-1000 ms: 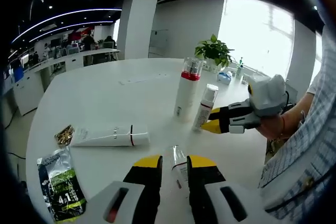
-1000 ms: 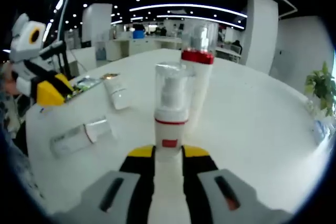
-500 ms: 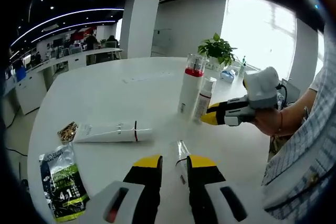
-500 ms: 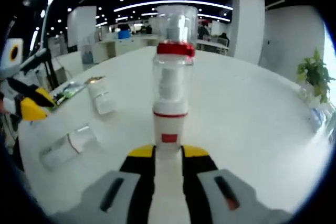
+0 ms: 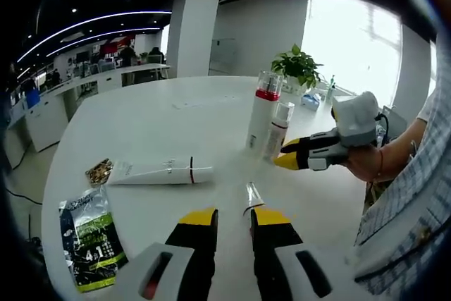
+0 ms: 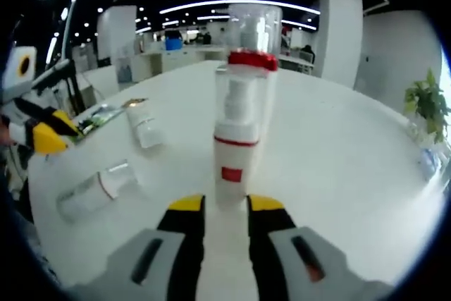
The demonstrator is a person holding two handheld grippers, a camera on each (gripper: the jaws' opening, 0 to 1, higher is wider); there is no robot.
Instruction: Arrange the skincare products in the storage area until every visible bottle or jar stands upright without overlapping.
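On a white table, two pump bottles stand upright at centre right. The left gripper and right gripper are both spread, holding nothing. A tube and green sachet lie lower left.

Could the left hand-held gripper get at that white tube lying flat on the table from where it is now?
Probably yes. The white tube lies on its side on open table ahead and to the left of the left hand-held gripper, with nothing between them. A small clear bottle lies close by its jaws but off that path.
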